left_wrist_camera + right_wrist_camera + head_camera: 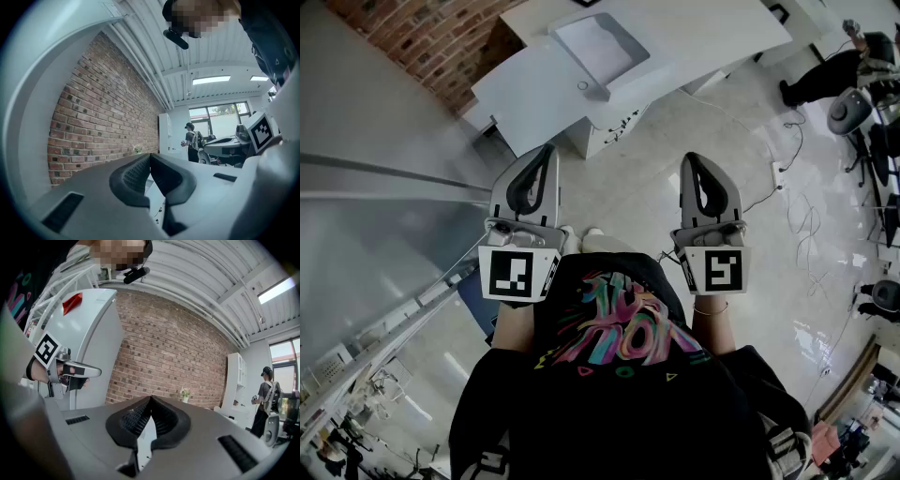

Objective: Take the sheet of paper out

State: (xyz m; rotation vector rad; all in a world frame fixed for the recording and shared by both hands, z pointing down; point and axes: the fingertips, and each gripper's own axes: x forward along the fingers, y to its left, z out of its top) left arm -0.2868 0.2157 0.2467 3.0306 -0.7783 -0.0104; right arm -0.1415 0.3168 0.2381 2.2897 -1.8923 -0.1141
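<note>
Floor (pixel 675 197) is filling most of the head view, pale and glossy, and we are standing on it. Brick wall (pixel 441 37) is running along the far left and showing behind both sets of jaws in the two gripper views. Tall pale cabinet (pixel 366 244) is standing close on our left. Ahead of us a white surface (pixel 722 33) is carrying a recessed tray (pixel 600 42), well apart from both grippers. We are not making out the sheet of paper as a separate thing. The tray is reading white on white, so we cannot tell whether a sheet is lying in it. One person (pixel 191 145) is standing far back by the windows.

We are holding the left gripper (pixel 547 150) level in front of our body. Its jaws are pressing together at the tips with nothing between them. We are holding the right gripper (pixel 692 159) level alongside it, the two apart. Its jaws are also meeting at the tips and gripping nothing. Each marker cube (pixel 518 274) is facing up toward the head camera.
</note>
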